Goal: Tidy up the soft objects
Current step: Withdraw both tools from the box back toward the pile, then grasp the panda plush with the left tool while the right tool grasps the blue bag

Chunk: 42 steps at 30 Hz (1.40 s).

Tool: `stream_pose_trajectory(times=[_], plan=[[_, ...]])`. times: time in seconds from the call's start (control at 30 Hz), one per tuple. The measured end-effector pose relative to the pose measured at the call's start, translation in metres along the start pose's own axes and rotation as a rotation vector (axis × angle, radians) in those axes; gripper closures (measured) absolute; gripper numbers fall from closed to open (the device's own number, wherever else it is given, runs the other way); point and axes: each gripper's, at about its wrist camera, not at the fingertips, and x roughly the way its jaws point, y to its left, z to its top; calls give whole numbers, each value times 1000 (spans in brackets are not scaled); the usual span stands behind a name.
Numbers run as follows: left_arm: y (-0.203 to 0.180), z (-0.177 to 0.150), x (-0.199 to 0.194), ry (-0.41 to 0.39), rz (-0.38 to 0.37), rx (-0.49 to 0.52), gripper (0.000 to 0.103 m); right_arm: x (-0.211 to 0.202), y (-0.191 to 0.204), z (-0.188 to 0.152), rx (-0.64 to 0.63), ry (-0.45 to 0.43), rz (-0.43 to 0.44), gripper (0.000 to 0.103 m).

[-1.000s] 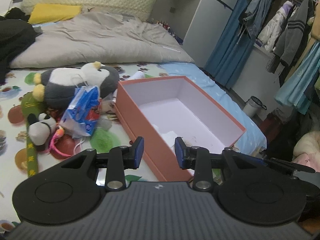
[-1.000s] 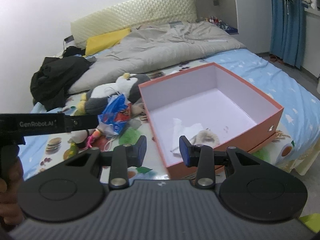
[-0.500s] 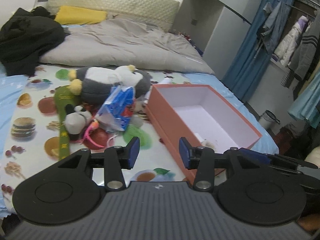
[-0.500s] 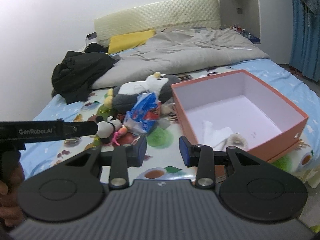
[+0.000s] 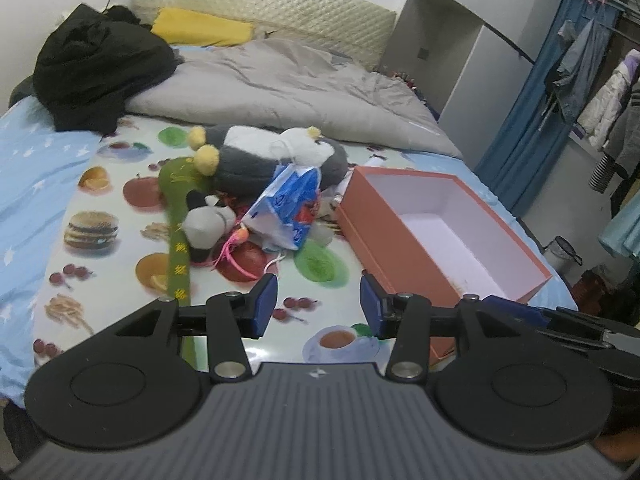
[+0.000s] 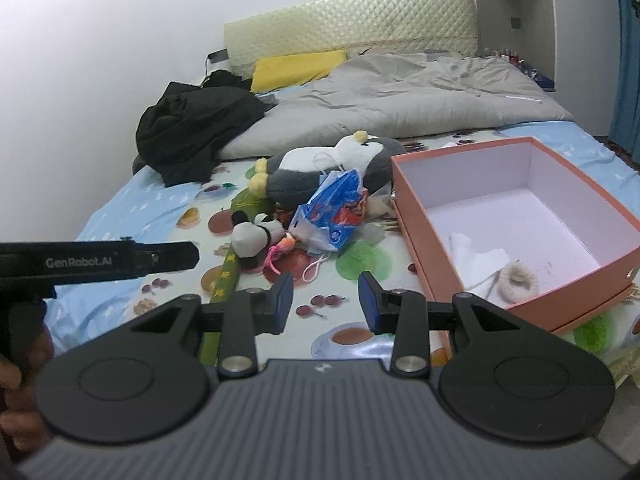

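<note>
The heap of soft plush toys (image 5: 256,184) lies mid-frame on the fruit-print bed sheet (image 5: 100,248), ahead-left of both empty, wide-spread grippers, left gripper (image 5: 318,306) nearer; orange open cardboard box (image 6: 516,220) sits right.

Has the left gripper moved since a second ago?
Yes. The left gripper has pulled back and to the left: the orange box, once right at its fingertips, now sits farther off to the right.

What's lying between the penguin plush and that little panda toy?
A blue plastic bag sits between the penguin plush and panda toy, seen in the right wrist view.
</note>
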Motion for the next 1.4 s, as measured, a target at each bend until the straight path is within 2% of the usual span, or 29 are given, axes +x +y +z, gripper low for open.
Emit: stream_pose_trajectory(times=[0.2,0.47,0.57,0.87,0.9,0.93,1.0,1.23,1.4], plan=[[11,-2,12,9,-13,-23,51,9,2,2,-12,18,-19,64],[32,15,34,-18,37,-17,48,35,0,10,-24,28,-33,64],[41,20,48,-20,55,-20,43,54,-3,13,-8,46,-26,64],[80,30,112,24,128,-46,42,123,-8,22,7,115,7,64],[84,31,120,31,136,-44,42,131,-8,24,9,119,8,60],[88,32,128,39,141,-41,42,139,-8,26,13,121,5,49],[96,33,144,55,147,-38,42,153,-9,29,27,117,-4,36],[117,36,193,96,162,-39,41,205,-7,38,48,149,21,38],[127,43,217,87,150,-45,37,240,-4,48,63,161,35,38]])
